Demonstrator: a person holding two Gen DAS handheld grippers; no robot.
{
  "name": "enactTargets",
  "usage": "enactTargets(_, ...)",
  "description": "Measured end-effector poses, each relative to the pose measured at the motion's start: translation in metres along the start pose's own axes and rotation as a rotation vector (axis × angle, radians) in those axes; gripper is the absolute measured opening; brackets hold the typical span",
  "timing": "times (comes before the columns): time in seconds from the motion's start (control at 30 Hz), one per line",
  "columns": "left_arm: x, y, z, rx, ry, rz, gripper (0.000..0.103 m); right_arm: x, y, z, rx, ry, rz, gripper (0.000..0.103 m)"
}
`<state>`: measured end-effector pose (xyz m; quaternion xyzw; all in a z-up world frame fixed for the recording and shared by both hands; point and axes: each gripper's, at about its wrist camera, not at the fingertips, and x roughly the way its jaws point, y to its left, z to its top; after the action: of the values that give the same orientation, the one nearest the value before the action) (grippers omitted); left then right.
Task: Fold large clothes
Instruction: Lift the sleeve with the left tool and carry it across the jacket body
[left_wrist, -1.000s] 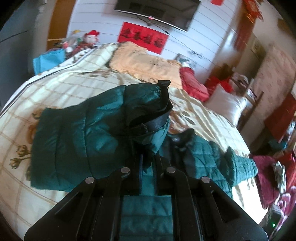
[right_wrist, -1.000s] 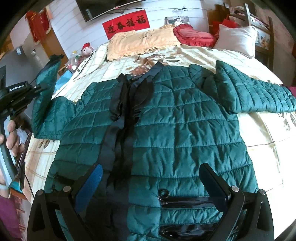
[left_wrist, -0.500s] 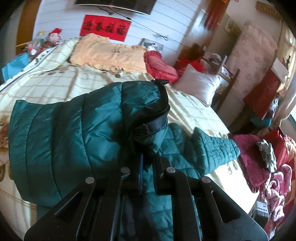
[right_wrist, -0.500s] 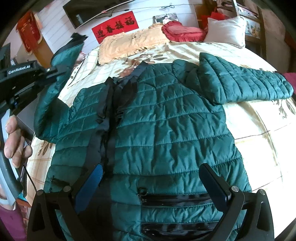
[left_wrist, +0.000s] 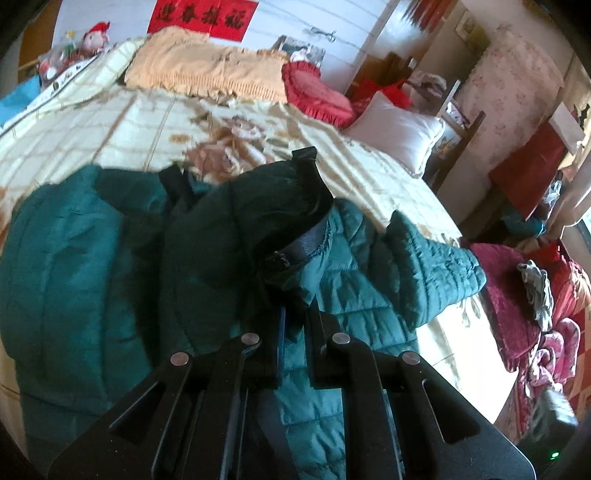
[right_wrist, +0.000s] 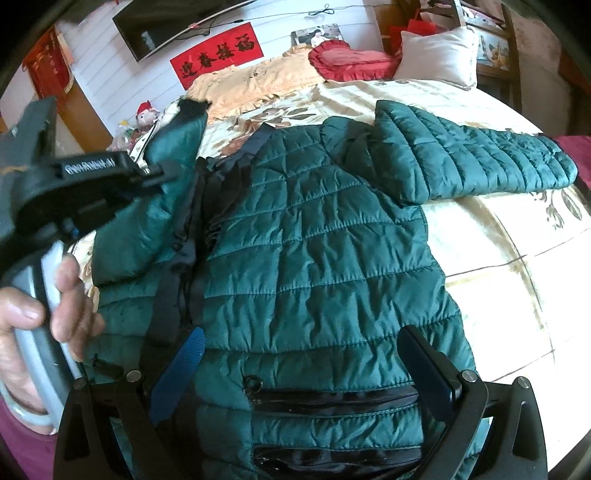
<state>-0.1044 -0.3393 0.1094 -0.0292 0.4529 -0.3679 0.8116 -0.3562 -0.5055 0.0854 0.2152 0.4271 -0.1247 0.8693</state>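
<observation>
Presently: green quilted jacket (right_wrist: 314, 240) lying front-up on bed (right_wrist: 498, 258); left claw (left_wrist: 293, 314) clamped on its sleeve (left_wrist: 236, 221), lifted above the jacket front; right claw (right_wrist: 303, 354) spread wide, empty, over hem.

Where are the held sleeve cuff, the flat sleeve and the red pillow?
Cuff (left_wrist: 310, 206), left wrist view: on its black band, above the shut left gripper (left_wrist: 293, 314).
Flat sleeve (right_wrist: 480, 158), right wrist view: mid-length, on its quilted top.
Red pillow (right_wrist: 347, 61), right wrist view: centre of its face.
</observation>
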Motion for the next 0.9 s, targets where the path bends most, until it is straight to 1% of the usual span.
enactTargets(0.1,0.009,0.004,-0.005,-0.001,0.025,-0.023,0.007,0.001,-0.003,0.001,0.002,0.004,-0.007,0.103)
enactTargets(0.27,0.011,0.009,-0.009,0.005,0.040,-0.029,0.007,0.004,-0.004,0.006,-0.005,0.004,-0.034,0.103)
enactTargets(0.4,0.008,0.012,-0.011,0.006,0.034,-0.030,0.008,0.008,-0.001,0.021,-0.040,-0.023,-0.081,0.103)
enactTargets(0.53,0.008,0.010,-0.013,0.056,0.049,-0.022,0.009,0.018,0.004,0.036,-0.063,-0.027,-0.106,0.103)
enactTargets(0.63,0.008,0.011,-0.015,0.056,0.068,-0.047,0.010,0.024,0.007,0.042,-0.074,-0.028,-0.119,0.103)
enactTargets(0.67,0.009,0.013,-0.015,0.049,0.075,-0.060,0.013,0.026,0.007,0.043,-0.075,-0.026,-0.124,0.103)
enactTargets(0.7,0.009,0.015,-0.015,0.035,0.082,-0.084,0.022,0.027,0.007,0.044,-0.073,-0.024,-0.128,0.103)
enactTargets(0.73,0.008,0.016,-0.015,0.026,0.083,-0.094,0.038,0.028,0.006,0.044,-0.070,-0.022,-0.129,0.103)
enactTargets(0.77,0.006,0.018,-0.015,0.009,0.077,-0.105,0.047,0.030,0.005,0.044,-0.066,-0.017,-0.131,0.103)
enactTargets(0.8,0.002,0.022,-0.015,-0.016,0.055,-0.125,0.060,0.031,0.004,0.044,-0.064,-0.013,-0.133,0.103)
enactTargets(0.83,-0.002,0.024,-0.015,-0.034,0.038,-0.139,0.067,0.033,0.003,0.044,-0.063,-0.005,-0.133,0.103)
enactTargets(0.9,-0.010,0.030,-0.013,-0.078,0.024,-0.156,0.068,0.036,0.000,0.043,-0.062,0.006,-0.135,0.103)
